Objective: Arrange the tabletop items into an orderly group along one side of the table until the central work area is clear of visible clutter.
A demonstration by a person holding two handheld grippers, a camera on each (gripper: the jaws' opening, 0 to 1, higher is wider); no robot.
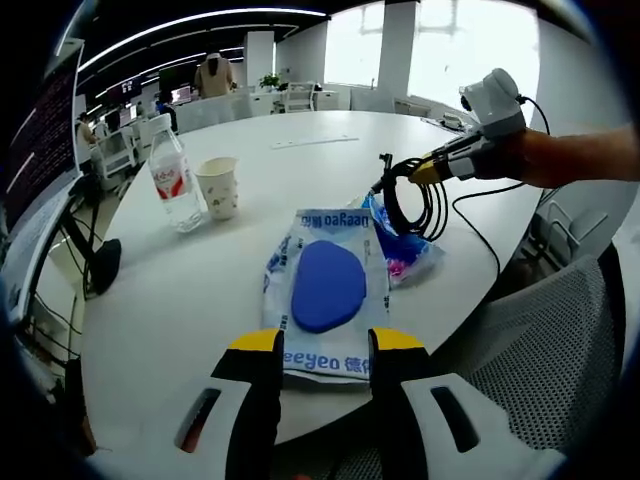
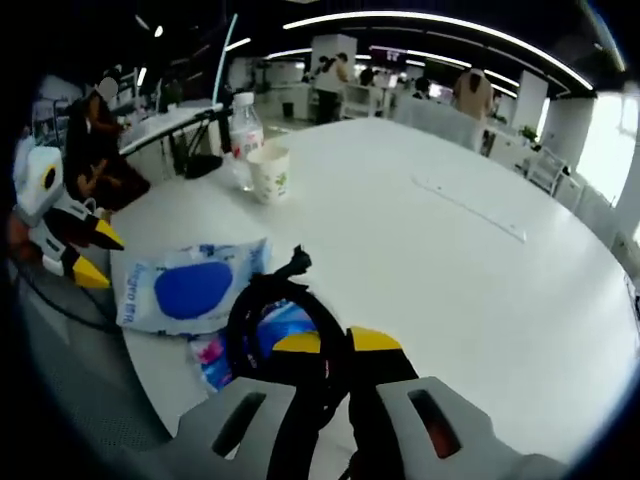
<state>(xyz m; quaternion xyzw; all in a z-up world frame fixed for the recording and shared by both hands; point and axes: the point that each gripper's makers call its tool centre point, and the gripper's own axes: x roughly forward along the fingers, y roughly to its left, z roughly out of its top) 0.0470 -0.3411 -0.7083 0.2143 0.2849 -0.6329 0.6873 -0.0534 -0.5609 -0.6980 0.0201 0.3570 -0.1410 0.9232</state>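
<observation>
A white pack of wipes with a blue oval (image 1: 325, 290) lies flat near the table's front edge, just beyond my open left gripper (image 1: 325, 352). A smaller blue and pink packet (image 1: 405, 250) lies against its right side. My right gripper (image 1: 425, 170) comes in from the right, shut on a coiled black cable (image 1: 415, 200) that hangs above the small packet. In the right gripper view the cable coil (image 2: 270, 320) sits between the jaws of the right gripper (image 2: 335, 342), over the small packet (image 2: 235, 345); the wipes pack (image 2: 190, 288) and the left gripper (image 2: 85, 255) lie to the left.
A clear water bottle with a red label (image 1: 172, 180) and a paper cup (image 1: 218, 187) stand together at the table's left side; bottle (image 2: 243, 135) and cup (image 2: 269, 172) also appear far off. A thin white strip (image 2: 470, 208) lies mid-table. A mesh chair (image 1: 540, 350) stands close by.
</observation>
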